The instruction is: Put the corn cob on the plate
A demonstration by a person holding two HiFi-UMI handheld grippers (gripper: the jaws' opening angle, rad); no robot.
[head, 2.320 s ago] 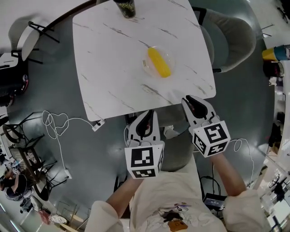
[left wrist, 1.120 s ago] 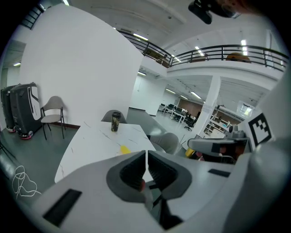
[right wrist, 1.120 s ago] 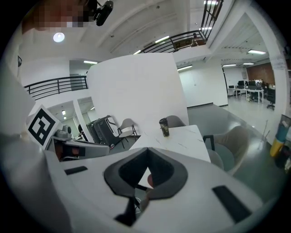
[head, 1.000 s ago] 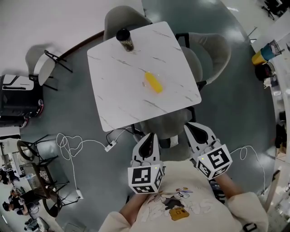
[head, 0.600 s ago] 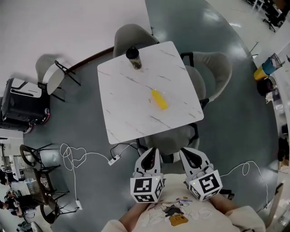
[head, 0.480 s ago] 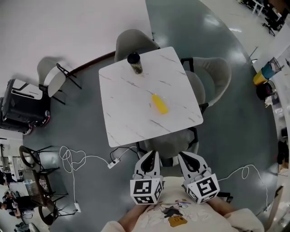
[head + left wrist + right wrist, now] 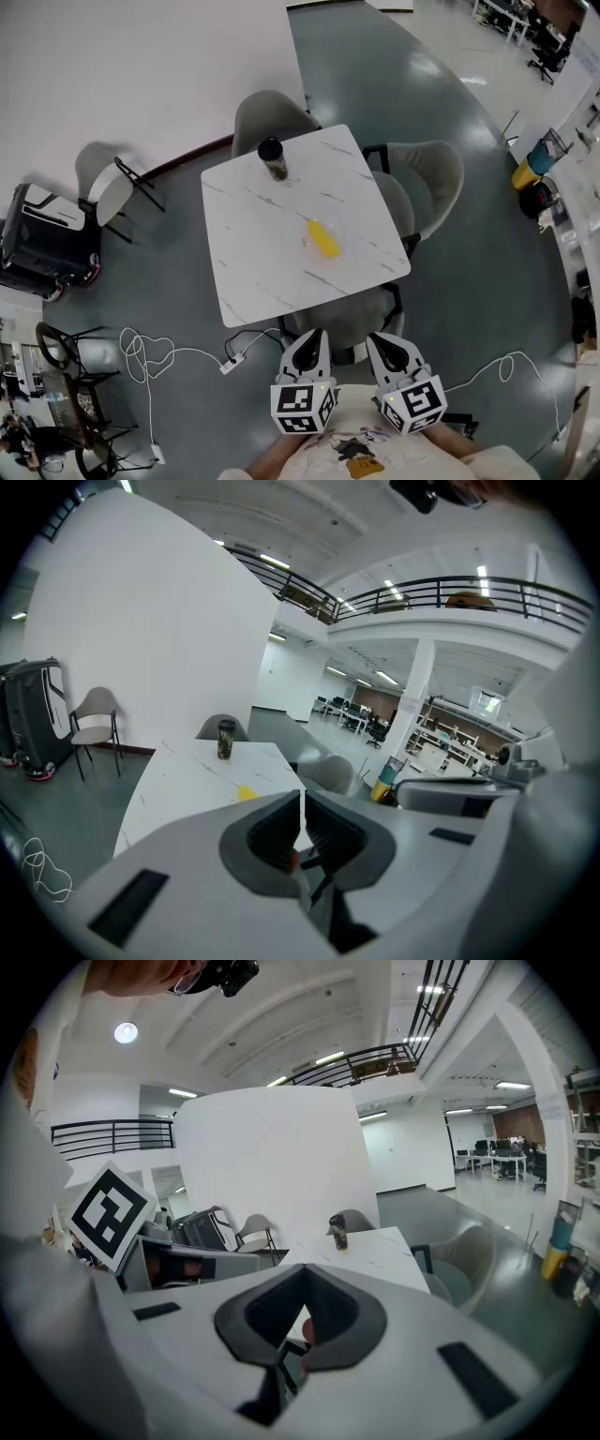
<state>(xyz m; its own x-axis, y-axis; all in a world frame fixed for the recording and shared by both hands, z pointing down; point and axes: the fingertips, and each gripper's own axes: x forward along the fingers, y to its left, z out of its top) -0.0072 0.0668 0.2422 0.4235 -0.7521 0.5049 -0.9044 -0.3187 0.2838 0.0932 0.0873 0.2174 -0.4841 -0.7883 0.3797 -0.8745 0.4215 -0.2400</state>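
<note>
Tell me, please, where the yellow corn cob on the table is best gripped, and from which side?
Probably across its middle, from above: the corn cob lies flat and slants across the table, so closing square to its length takes the narrow rounded sides, not the ends.

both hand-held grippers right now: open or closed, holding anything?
Left hand-held gripper: closed, nothing between the jaws.
Right hand-held gripper: closed, nothing between the jaws.

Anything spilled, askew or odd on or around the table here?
Nothing stands out: the corn cob lies midway on the table, the dark cup stands upright near its far edge. A loose white cable trails over the floor nearby.
</note>
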